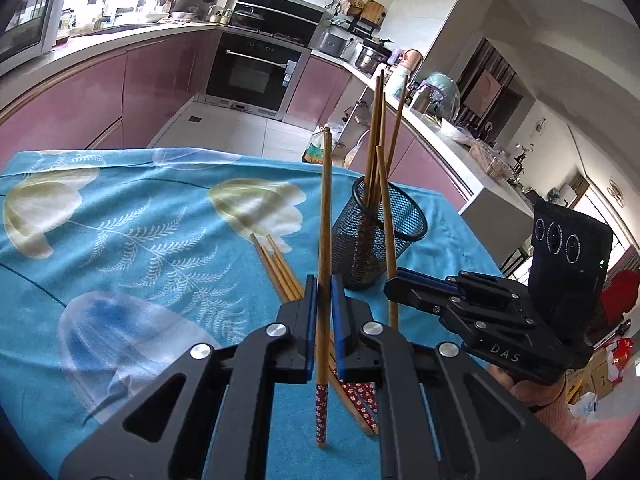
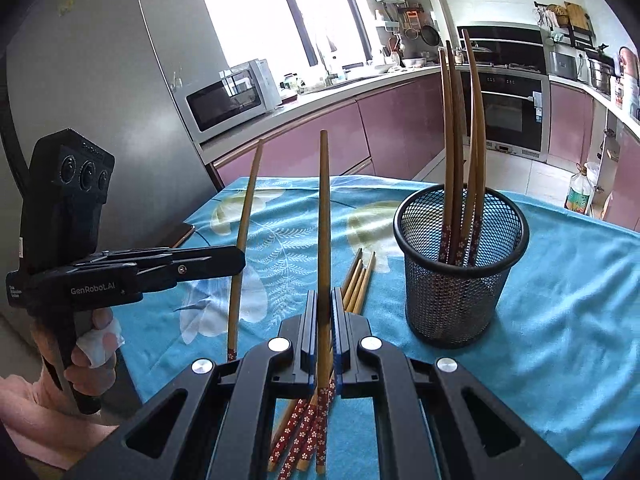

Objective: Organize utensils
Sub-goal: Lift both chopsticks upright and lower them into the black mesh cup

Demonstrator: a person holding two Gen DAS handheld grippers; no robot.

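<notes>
Held chopstick, left [image 1: 325,240]: upright, clamped between the narrow jaws of the left gripper [image 1: 324,328] at centre frame; patterned red end points down, just above the cloth.
Held chopstick, right [image 2: 324,248]: upright at centre frame, pinched the same way by the right gripper [image 2: 324,336], red end down.
Loose chopsticks [image 2: 356,284]: a small bundle lying flat on the cloth below both grippers, lower centre, tips toward the holder.
Mesh holder [image 2: 460,280]: black wire cup, right of centre in the right wrist view; upright, four chopsticks [image 2: 460,140] already standing in it, red ends down.
Step in hand: judged as carry-to-holder; each gripper has one stick lifted, neither yet over the rim.
Next move: each stick needs to go over the open mouth, clear of the sticks leaning inside, then be let go; the two grippers are near each other, so going one at a time seems safer.
Remaining: the flat bundle is not yet picked up.
Surface: table under a blue floral cloth [image 1: 120,240], slightly wrinkled.
Room: kitchen; pink cabinets [image 1: 100,88], built-in oven [image 1: 252,72] at upper centre, microwave [image 2: 228,100] left of centre, bright window behind.
</notes>
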